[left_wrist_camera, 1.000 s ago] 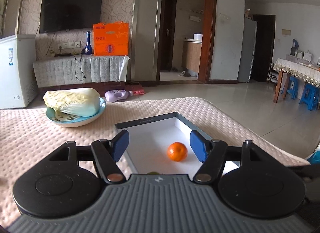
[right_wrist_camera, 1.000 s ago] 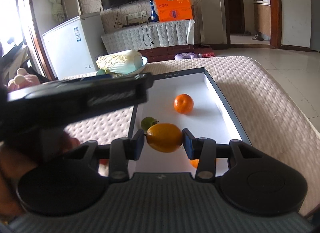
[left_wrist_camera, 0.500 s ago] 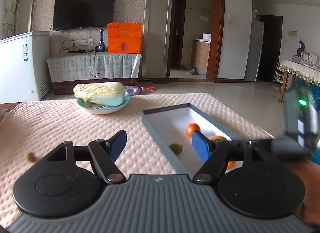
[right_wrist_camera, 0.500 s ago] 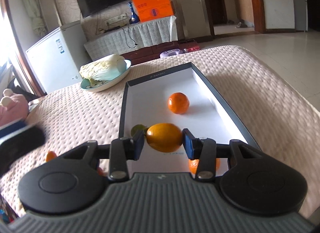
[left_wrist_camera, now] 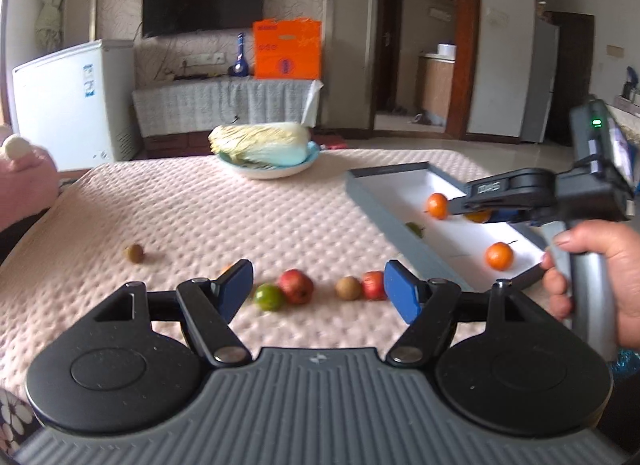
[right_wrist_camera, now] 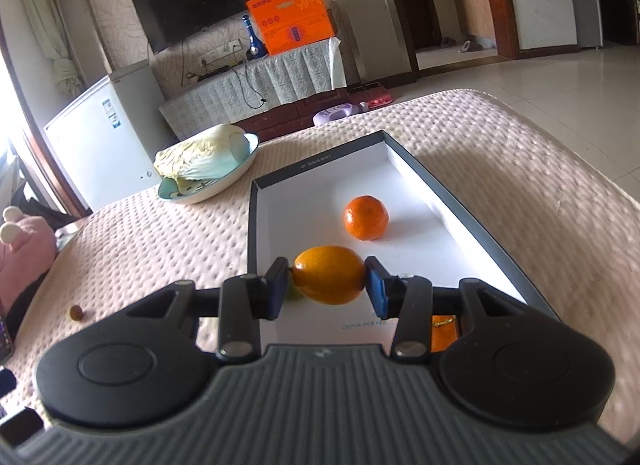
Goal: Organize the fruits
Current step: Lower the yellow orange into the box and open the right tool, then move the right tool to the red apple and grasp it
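Right wrist view: the right gripper (right_wrist_camera: 326,283) clamps a yellow-orange fruit (right_wrist_camera: 329,274) between its pads, above the white tray (right_wrist_camera: 320,189).

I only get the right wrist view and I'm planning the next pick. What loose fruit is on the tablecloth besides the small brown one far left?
Observer: Four lie in a row beside the tray: a green fruit, a red fruit, a brown fruit and a second red fruit.
Operator: Is the other gripper free?
Observer: Yes, the left gripper is empty. Its jaws have just been opening, and that row is ahead of it.
Operator: Anything hidden in the tray?
Observer: A dark green fruit lies against its near wall.
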`<move>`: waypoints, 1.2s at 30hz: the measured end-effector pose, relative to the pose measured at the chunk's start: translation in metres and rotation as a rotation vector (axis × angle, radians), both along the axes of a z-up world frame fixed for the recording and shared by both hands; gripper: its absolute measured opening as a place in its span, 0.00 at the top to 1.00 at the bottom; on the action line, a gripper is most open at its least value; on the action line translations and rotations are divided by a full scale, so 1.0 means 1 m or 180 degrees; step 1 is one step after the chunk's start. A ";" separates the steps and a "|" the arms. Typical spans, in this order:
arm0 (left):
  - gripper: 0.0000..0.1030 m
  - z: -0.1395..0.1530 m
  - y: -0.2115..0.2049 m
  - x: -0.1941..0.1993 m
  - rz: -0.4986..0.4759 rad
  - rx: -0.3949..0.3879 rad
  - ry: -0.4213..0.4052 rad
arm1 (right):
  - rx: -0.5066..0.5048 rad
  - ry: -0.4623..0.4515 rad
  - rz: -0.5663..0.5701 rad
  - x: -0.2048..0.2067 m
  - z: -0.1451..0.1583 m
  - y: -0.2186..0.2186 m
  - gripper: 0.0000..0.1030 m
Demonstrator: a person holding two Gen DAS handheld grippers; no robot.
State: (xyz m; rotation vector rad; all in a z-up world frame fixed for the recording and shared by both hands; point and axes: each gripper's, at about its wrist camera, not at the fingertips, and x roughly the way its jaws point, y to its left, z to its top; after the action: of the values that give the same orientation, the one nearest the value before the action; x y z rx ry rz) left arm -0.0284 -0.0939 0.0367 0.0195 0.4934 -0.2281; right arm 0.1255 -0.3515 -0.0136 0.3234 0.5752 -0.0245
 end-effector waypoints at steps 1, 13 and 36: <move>0.26 -0.001 0.004 0.000 0.0035 0.0002 0.0010 | 0.0020 0.0007 -0.0009 0.001 -0.001 0.000 0.56; 0.24 -0.009 0.030 0.017 0.0301 0.0084 0.0096 | 0.0249 -0.0212 -0.0145 -0.008 0.006 -0.007 0.42; 0.22 -0.009 0.057 0.039 0.0637 -0.0292 0.0168 | -0.0370 -0.0476 0.0547 -0.063 0.028 0.026 0.43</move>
State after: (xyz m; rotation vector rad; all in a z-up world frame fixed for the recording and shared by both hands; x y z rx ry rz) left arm 0.0109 -0.0370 0.0278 -0.1250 0.5333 -0.0550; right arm 0.0621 -0.3256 0.0145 0.1603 0.4497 0.1304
